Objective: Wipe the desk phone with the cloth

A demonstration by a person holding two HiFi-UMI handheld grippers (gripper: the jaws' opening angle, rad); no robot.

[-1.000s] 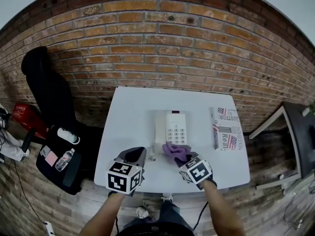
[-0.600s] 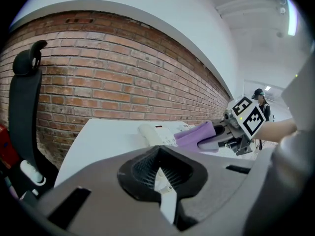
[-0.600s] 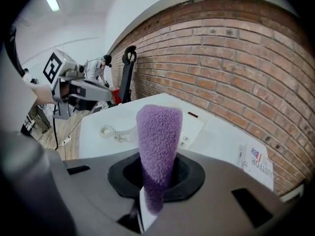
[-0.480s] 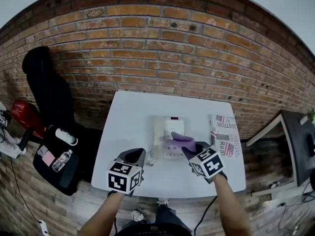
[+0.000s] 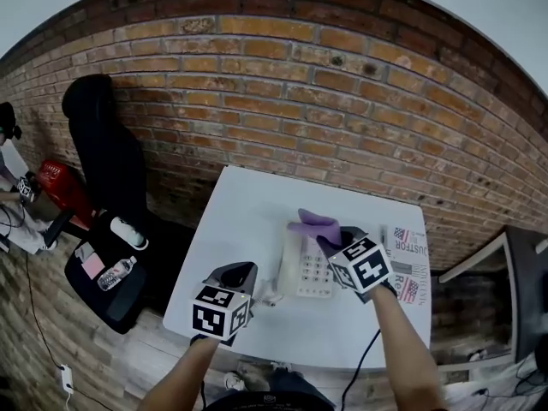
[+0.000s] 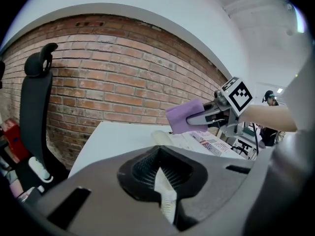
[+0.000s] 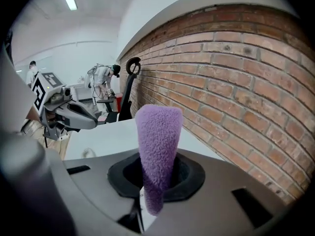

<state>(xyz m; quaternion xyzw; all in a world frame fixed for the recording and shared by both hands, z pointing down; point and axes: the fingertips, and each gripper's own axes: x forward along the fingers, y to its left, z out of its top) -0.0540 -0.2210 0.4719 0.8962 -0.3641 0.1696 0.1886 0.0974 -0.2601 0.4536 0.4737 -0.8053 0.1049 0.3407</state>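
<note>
Above desk phone [image 5: 293,268] far end, right gripper [image 5: 336,240] jaws clamp purple cloth [image 5: 312,223], swept up off keypad [image 5: 318,272]; left gripper [image 5: 238,274] jaws together, empty. One pass likely done.

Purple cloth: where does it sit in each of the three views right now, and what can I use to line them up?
Head view: purple cloth right of centre, at the far end of the desk phone.
Left gripper view: right of centre, against the wall.
Right gripper view: centre, upright between the jaws.
Shared landmark: the brick wall behind the table, seen in all three.
</note>
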